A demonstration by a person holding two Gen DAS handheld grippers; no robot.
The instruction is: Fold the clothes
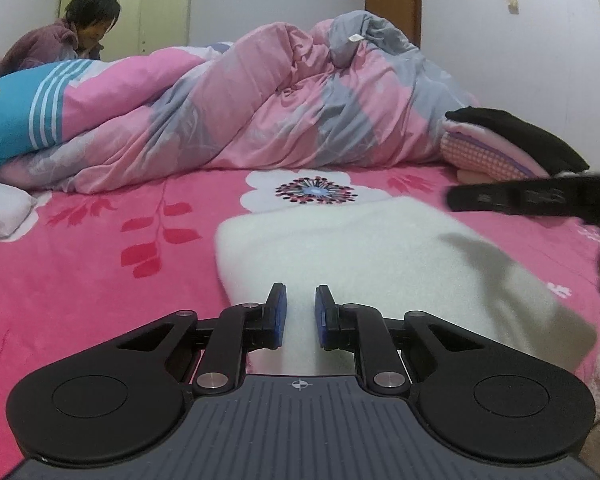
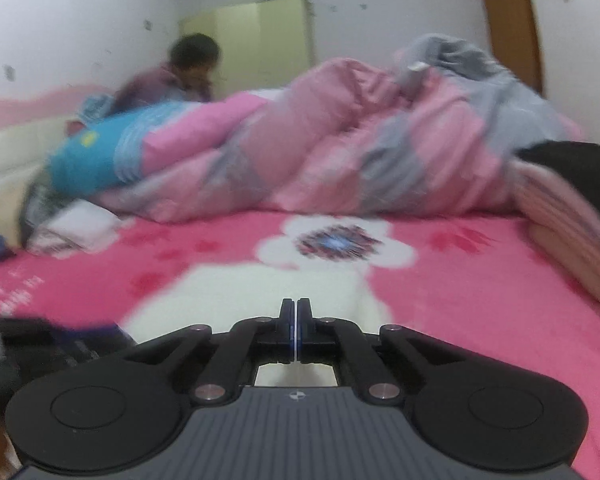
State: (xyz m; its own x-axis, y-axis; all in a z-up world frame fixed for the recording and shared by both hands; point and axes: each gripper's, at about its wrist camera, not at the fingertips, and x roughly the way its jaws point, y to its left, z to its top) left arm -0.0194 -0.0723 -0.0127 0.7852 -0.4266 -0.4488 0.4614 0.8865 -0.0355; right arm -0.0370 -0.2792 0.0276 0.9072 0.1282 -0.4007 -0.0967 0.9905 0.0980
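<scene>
Under both tongs: a white fleecy garment (image 1: pixel 380 256) lies flat on the pink flowered bedsheet (image 1: pixel 80 280), its near edge running beneath the fingers of each tool.
Left gripper (image 1: pixel 301 314): nearly closed, with a narrow gap between the blue pads (image 1: pixel 281 312); white cloth shows in that gap, but whether the pads actually pinch it I cannot tell.
Right gripper (image 2: pixel 296 330): clenched, pads meeting with only a thin seam between them; a fold of garment caught there is possible, not visible. Its view is blurred.
Ahead of the tongs: a rumpled pink and grey quilt (image 1: pixel 284 104), well apart from the garment.
Right of the left tool: a stack of folded clothes (image 1: pixel 500 148), topped by something black.
Far left beyond the quilt: another person (image 1: pixel 72 32), clear of the work.
Step in hand, as I judge it: gripping the near hem at two points before folding it away over the garment.
Doing it well: confirm both pads hold cloth and not sheet, lift the corners together, keep the hem taut between the tools, lay it squarely on the far edge.
</scene>
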